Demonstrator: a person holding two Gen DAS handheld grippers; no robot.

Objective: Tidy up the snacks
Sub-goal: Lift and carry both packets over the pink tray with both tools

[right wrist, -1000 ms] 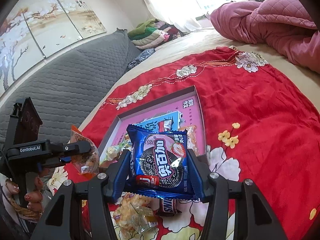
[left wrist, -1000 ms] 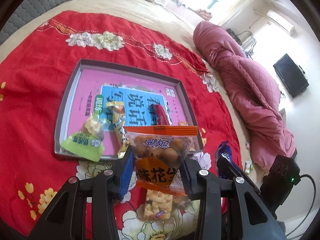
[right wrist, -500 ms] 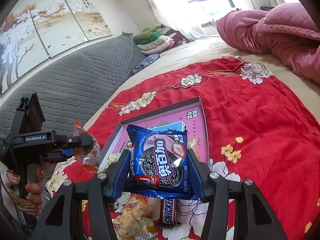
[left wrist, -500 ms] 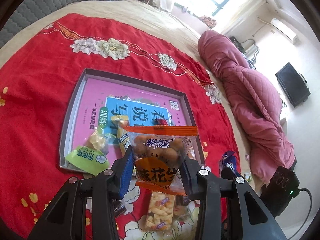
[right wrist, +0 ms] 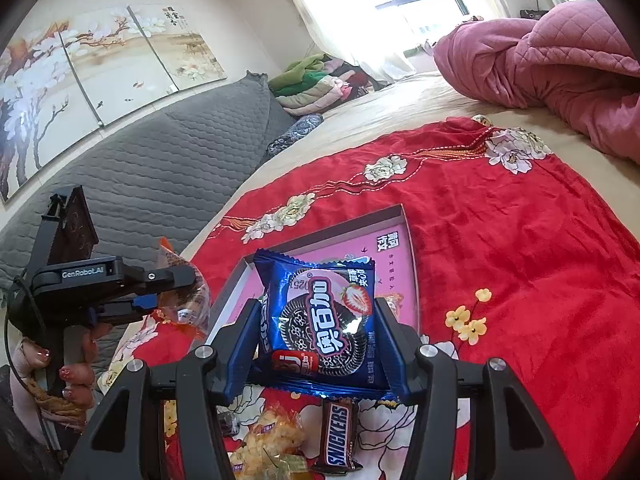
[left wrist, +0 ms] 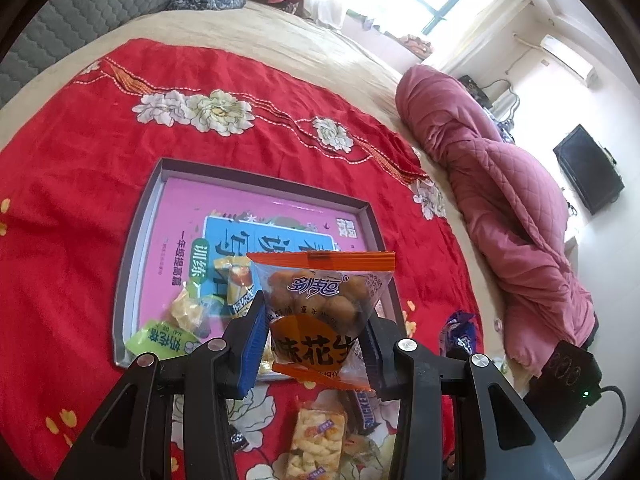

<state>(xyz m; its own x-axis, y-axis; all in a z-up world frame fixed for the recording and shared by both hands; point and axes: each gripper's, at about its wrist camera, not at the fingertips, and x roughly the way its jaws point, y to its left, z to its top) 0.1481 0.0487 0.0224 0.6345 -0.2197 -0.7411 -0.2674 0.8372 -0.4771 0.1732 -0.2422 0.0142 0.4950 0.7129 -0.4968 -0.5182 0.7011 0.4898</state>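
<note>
A peanut bag [left wrist: 320, 312] is pinched by the left gripper [left wrist: 316, 344], a cookie pack [right wrist: 320, 320] by the right gripper [right wrist: 316, 344]. If released short of the tray [left wrist: 140, 216], both could land on the near loose snacks [left wrist: 316, 440]; slick foil could also slip.

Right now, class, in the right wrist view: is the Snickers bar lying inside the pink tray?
No: the Snickers bar lies on the red cloth just outside the pink tray.
</note>
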